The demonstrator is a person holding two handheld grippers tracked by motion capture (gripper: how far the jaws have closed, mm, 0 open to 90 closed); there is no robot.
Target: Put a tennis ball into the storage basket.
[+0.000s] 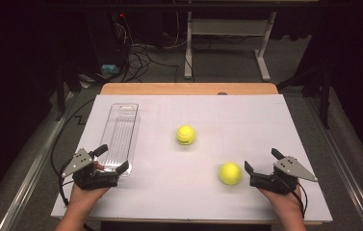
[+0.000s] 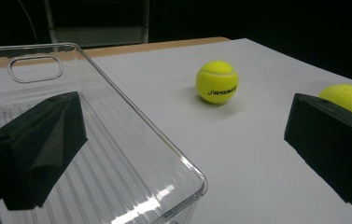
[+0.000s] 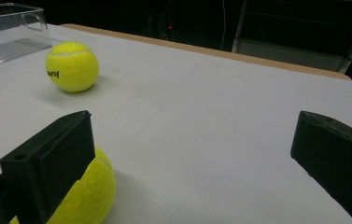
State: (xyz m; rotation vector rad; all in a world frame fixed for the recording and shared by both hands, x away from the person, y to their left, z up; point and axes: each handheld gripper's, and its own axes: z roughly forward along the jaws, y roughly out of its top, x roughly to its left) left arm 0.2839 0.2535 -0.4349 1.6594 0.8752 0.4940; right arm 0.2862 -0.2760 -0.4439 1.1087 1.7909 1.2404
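Two balls, one (image 1: 230, 173) just right of the tray (image 1: 121, 126), one (image 1: 186, 135) further off, both unloaded; my right hand-held gripper (image 1: 262, 167) and left hand-held gripper (image 1: 112, 158) gape wide, empty.

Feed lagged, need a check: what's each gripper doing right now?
Left gripper: open, jaws astride the tray corner.
Right gripper: open, empty, beside the near ball.

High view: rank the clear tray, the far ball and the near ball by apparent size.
1. Clear tray, by far the largest.
2. Near ball and far ball look about alike; the near one seems slightly bigger, perhaps only from closeness.
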